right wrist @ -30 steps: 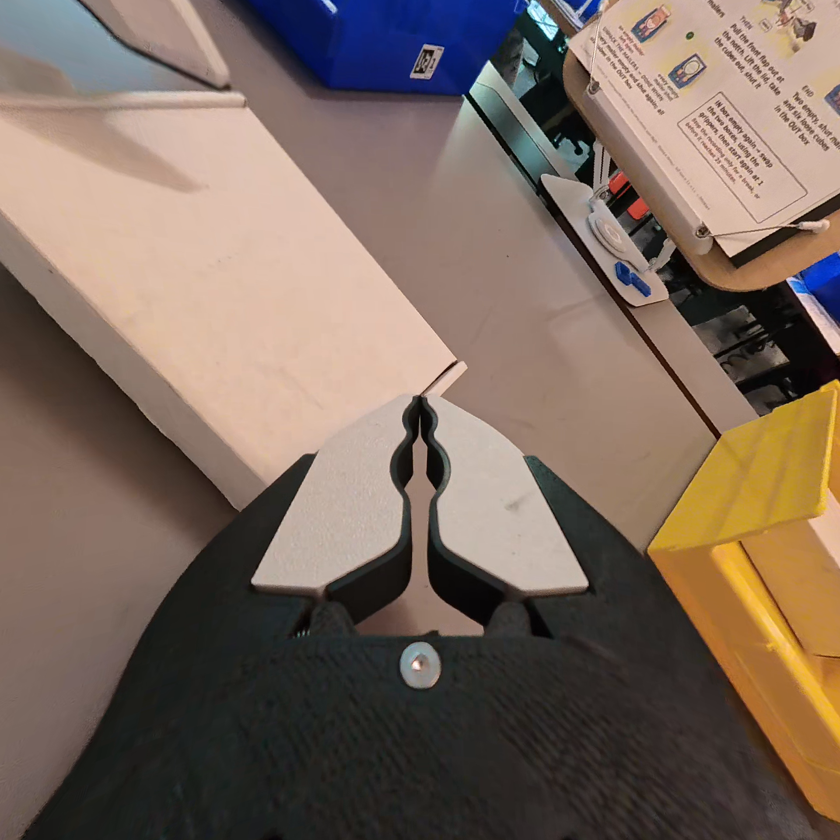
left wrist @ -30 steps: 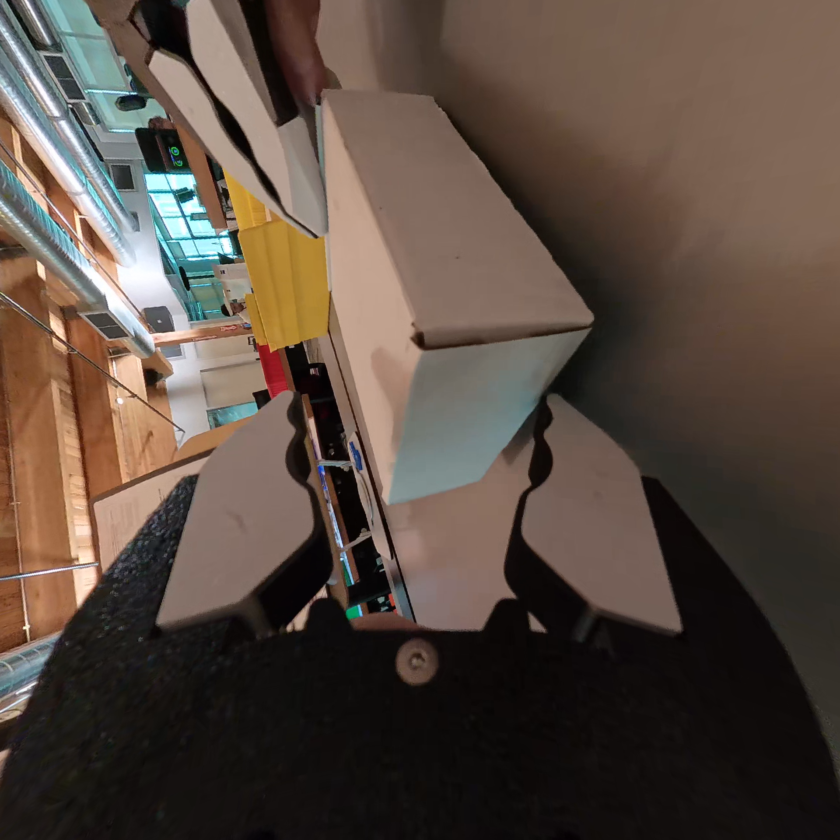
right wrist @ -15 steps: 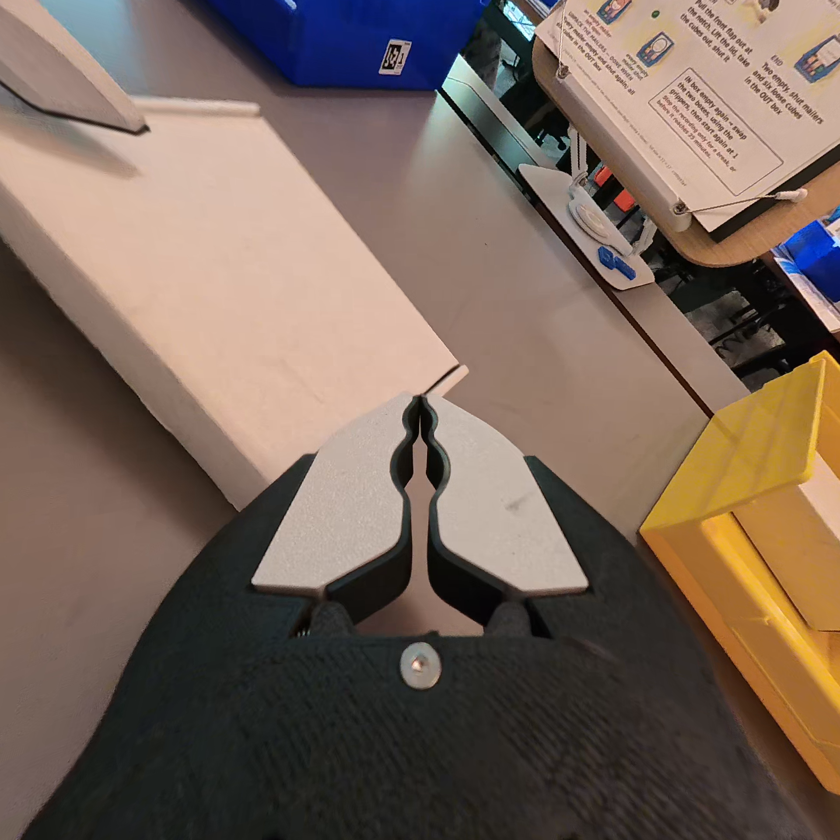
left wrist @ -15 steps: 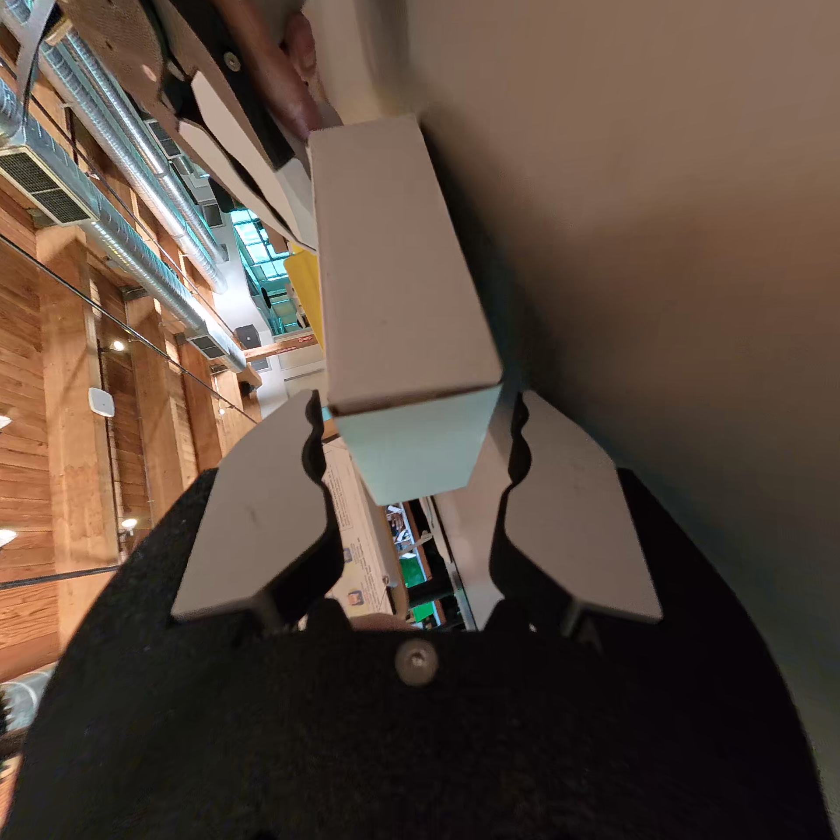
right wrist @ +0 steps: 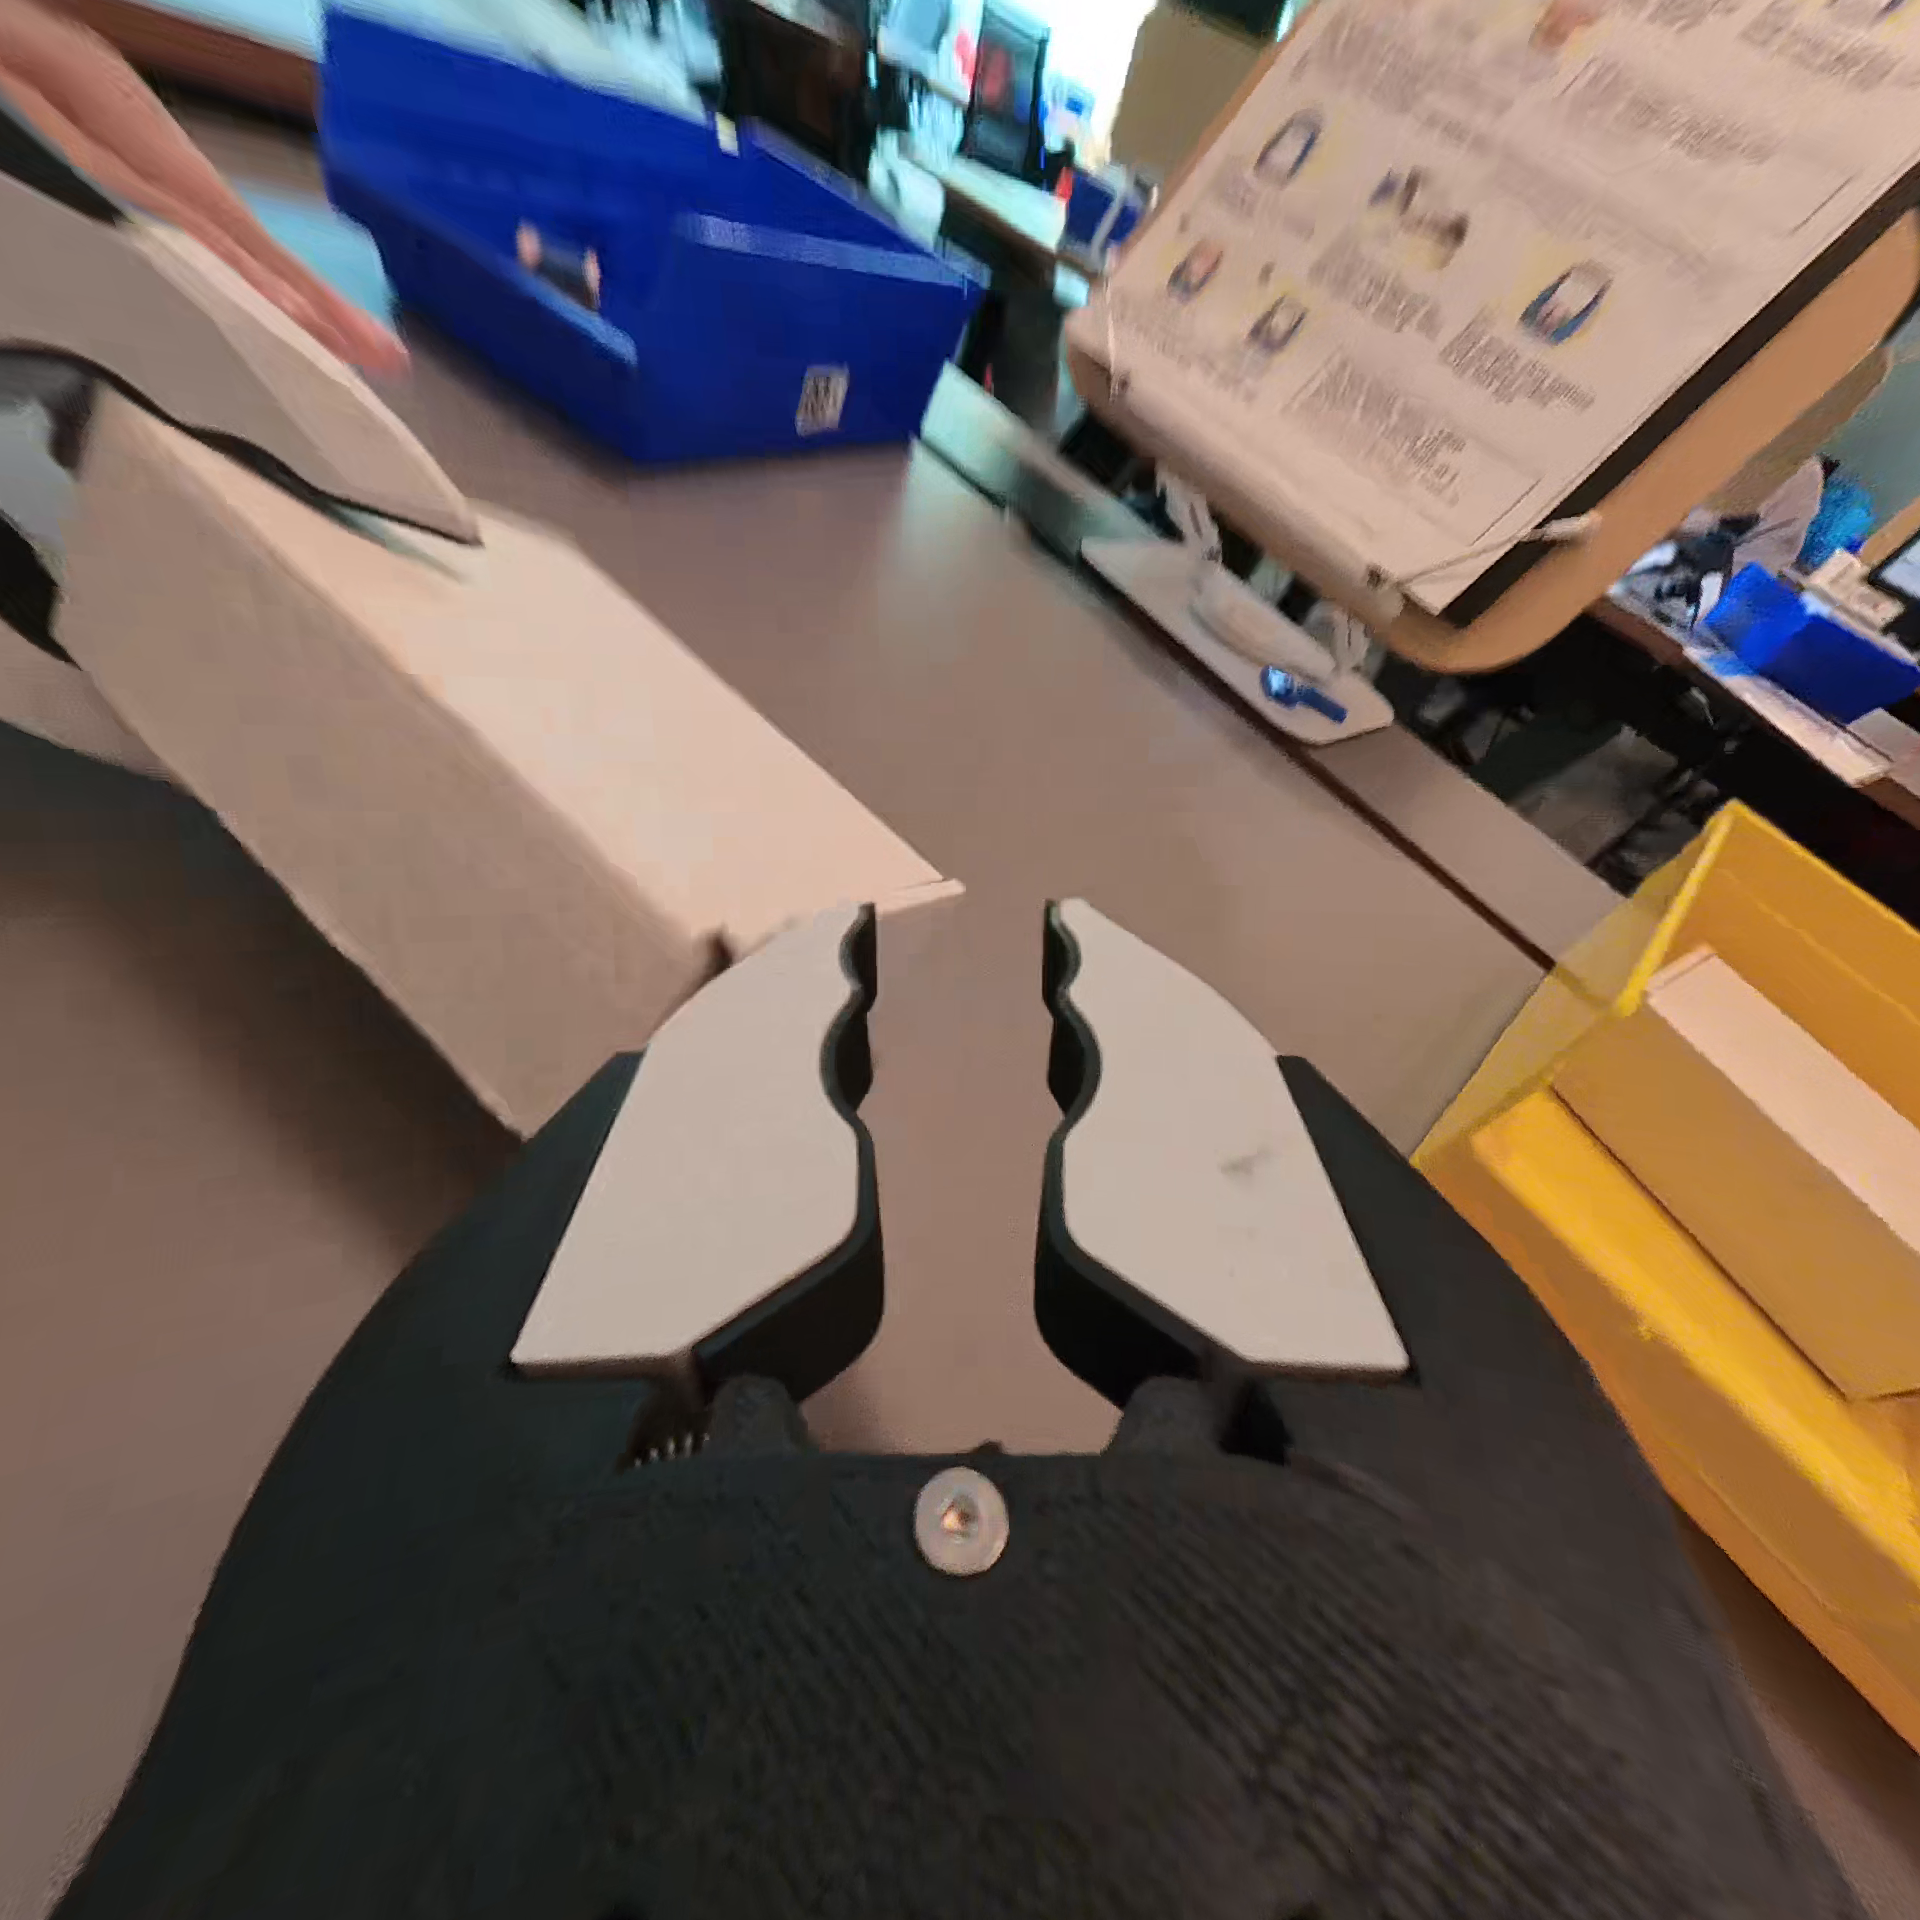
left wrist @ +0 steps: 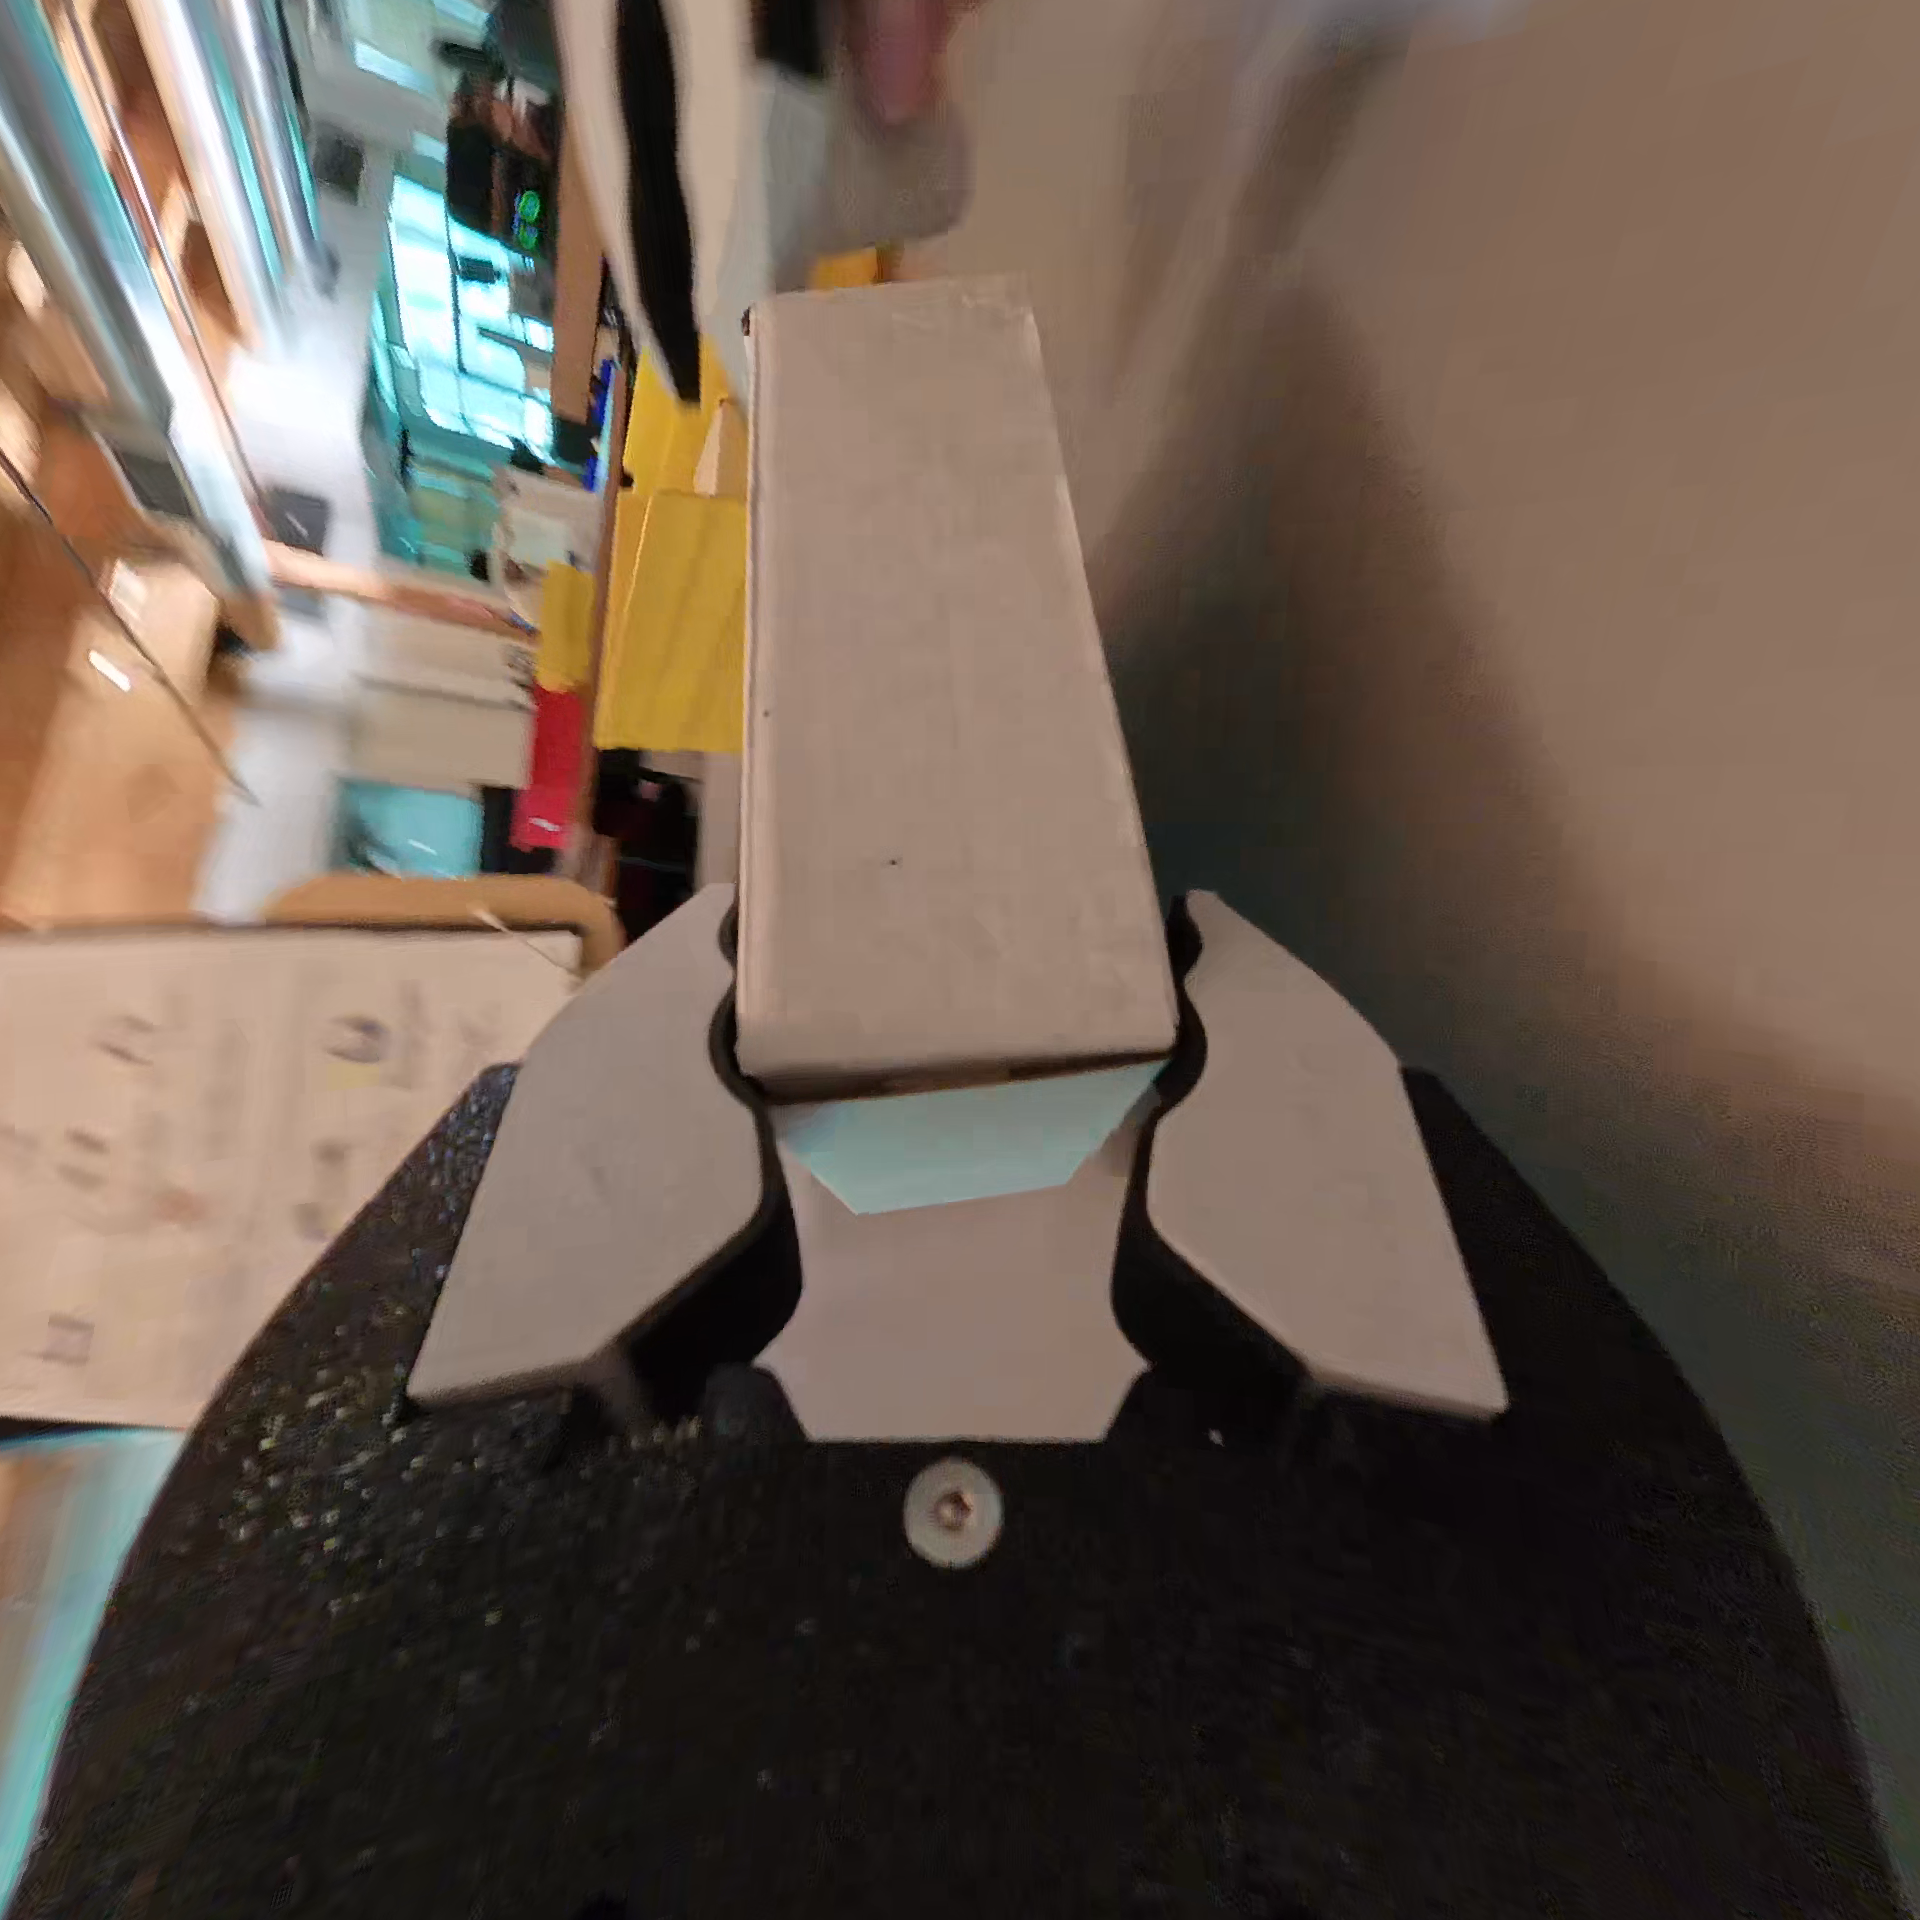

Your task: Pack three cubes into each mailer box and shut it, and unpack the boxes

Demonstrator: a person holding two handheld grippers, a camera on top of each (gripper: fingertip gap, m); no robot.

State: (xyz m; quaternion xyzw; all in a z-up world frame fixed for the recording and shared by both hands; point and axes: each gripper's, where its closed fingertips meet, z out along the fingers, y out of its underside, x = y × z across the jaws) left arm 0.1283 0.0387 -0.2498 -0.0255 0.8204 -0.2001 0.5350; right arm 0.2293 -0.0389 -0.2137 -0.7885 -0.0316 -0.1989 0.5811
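Clamping near end of shut mailer box (left wrist: pixel 935 665), left tool (left wrist: pixel 956 1023) had closed from wide open. Right tool (right wrist: pixel 961 971) let go of corner tab, now half open, empty. Box on desk (right wrist: pixel 1091 727); handover done, probably heading for bin.

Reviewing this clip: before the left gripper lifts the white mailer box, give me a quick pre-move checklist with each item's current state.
1. left gripper clamped on the mailer box end: ok, fingers on both sides.
2. Box lid closed: ok.
3. right gripper released: ok, jaws apart, nothing between them.
4. Right gripper clear of box: cannot tell; its left finger sits at the box corner.
5. Cubes inside: cannot tell.
6. yellow bin has room: cannot tell; one box already inside.
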